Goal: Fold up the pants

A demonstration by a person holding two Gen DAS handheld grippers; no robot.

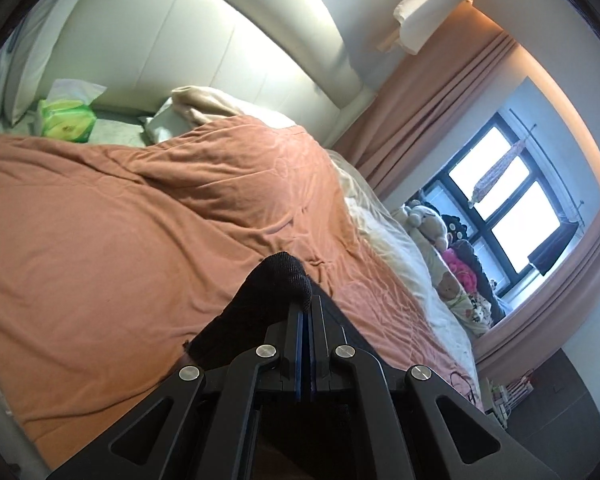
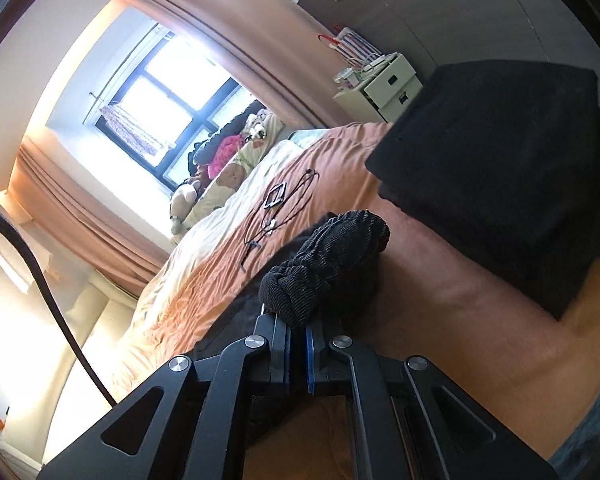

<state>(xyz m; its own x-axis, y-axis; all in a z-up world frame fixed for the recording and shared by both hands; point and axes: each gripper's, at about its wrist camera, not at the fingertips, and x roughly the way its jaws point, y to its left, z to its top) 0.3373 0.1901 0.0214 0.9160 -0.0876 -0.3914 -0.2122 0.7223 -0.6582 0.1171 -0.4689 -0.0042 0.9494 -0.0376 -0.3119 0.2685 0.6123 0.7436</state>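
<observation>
The pants are black fabric. In the left wrist view a bunched black corner of the pants (image 1: 276, 284) sticks up from between the fingers of my left gripper (image 1: 310, 310), which is shut on it above the orange bedcover (image 1: 120, 240). In the right wrist view my right gripper (image 2: 298, 326) is shut on a ribbed black edge of the pants (image 2: 328, 252), and more black cloth hangs below to the left of the fingers. The rest of the pants is hidden under both grippers.
A green tissue pack (image 1: 66, 120) and pillows (image 1: 204, 108) lie near the headboard. A cable with a small device (image 2: 278, 200) rests on the bedcover. A person's arm in a black sleeve (image 2: 500, 168) fills the right. Stuffed toys (image 2: 228, 152) line the window; white drawers (image 2: 384, 88) stand beyond the bed.
</observation>
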